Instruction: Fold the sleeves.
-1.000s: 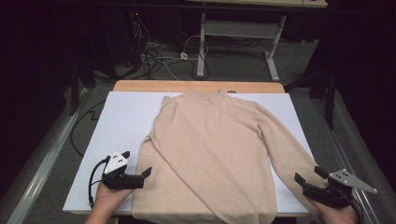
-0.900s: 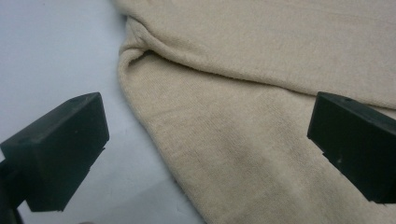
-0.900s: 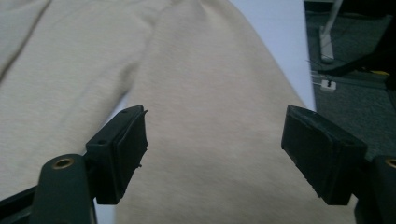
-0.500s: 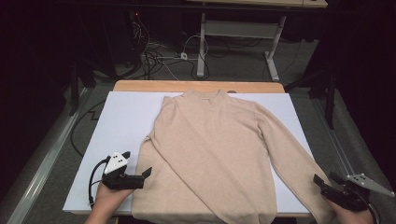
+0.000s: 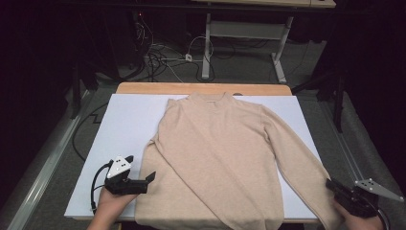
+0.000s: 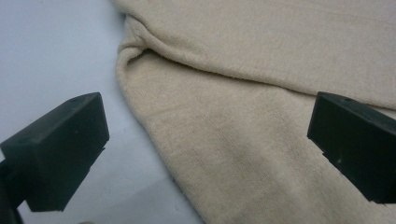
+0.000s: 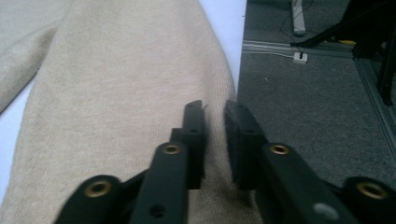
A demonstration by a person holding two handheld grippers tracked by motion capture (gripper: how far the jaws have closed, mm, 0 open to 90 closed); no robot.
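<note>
A beige sweater (image 5: 220,148) lies flat, collar away from me, on the white table top (image 5: 124,124). A fold runs diagonally across its front from the left armpit towards the hem. My left gripper (image 5: 148,182) is open at the sweater's lower left edge. Its jaws stand wide apart, one over the white surface and one over the knit (image 6: 261,93); the gripper (image 6: 205,149) holds nothing. My right gripper (image 5: 332,186) sits at the end of the right sleeve (image 5: 297,158) by the table's front right corner. It (image 7: 215,135) is shut on the sleeve (image 7: 121,93) cloth.
A wooden strip (image 5: 201,88) borders the table's far edge. Beyond it lie grey floor, tangled cables (image 5: 158,60) and a desk frame (image 5: 244,28). The table's right edge drops to the carpet (image 7: 303,93) right beside the right gripper.
The right gripper has moved right towards the table corner, drawing the sleeve end outward with it. The left gripper has stayed in place.
</note>
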